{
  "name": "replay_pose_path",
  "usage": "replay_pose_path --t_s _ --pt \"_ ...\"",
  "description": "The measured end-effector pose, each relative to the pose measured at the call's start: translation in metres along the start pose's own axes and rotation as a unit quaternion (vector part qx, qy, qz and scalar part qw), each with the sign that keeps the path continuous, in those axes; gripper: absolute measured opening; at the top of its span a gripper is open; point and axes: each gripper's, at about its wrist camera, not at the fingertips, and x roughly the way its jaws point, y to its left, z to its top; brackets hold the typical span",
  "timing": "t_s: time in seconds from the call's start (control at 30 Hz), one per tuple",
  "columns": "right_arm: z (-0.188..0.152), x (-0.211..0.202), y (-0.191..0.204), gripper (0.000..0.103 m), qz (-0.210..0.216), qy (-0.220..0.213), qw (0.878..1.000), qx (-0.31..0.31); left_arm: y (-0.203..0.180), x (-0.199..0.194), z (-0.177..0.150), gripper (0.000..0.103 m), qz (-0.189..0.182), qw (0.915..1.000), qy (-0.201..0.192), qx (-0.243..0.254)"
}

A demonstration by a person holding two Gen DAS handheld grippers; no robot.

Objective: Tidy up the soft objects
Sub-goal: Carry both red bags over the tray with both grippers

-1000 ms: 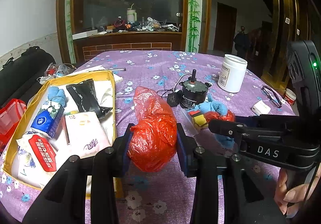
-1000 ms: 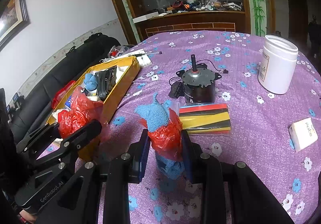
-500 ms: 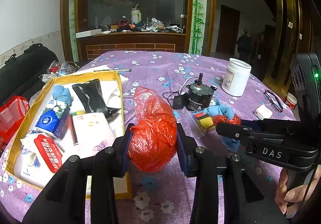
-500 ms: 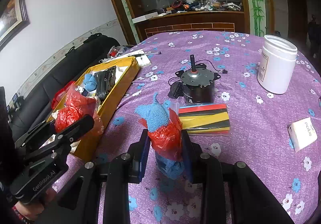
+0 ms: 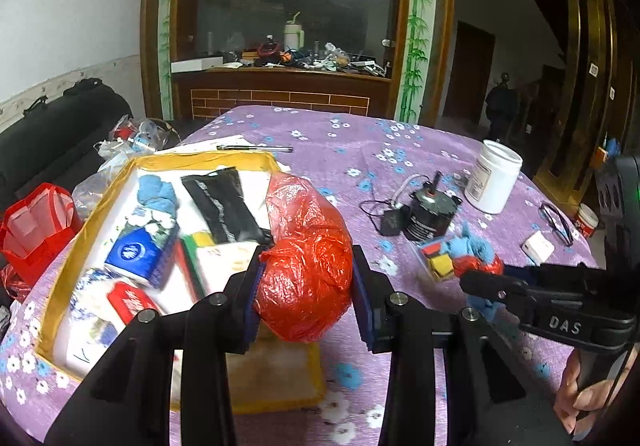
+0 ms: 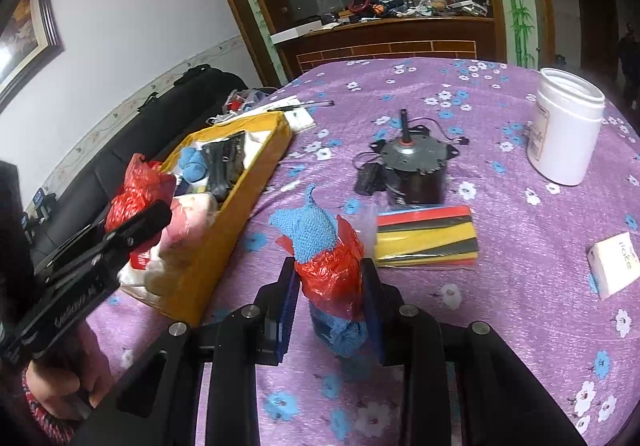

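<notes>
Two tools over a purple floral tablecloth [image 6: 500,286]: left tool [image 5: 304,286] clenches red bag [image 5: 308,266], right tool [image 6: 330,306] blue-red bundle [image 6: 332,266].

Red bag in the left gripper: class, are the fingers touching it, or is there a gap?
Touching. The left wrist view shows the left gripper with both fingers pressed into the red bag, the plastic bulging between them with no gap.

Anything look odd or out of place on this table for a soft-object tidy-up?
Yes: an electric motor with trailing wires sits mid-table, hard hardware among soft things. The yellow box is crammed, its contents piled unevenly. Nothing looks spilled.
</notes>
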Motion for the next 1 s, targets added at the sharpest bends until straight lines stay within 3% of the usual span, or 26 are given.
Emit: replay_pose_path --t_s 0.3,0.57,1.0 --pt "0.009 0.011 0.047 0.031 0.038 0.013 0.999 -0.025 0.069 -0.001 0.021 0.036 0.047 0.9982 0.000 -0.037" --pt "0.006 0.031 0.115 0.032 0.075 0.036 0.994 -0.074 0.124 0.003 0.011 0.037 0.069 0.9943 0.023 -0.078" --pt "-0.008 0.071 0.174 0.032 0.083 0.074 0.987 -0.119 0.151 0.029 -0.001 0.037 0.063 0.9923 0.062 -0.087"
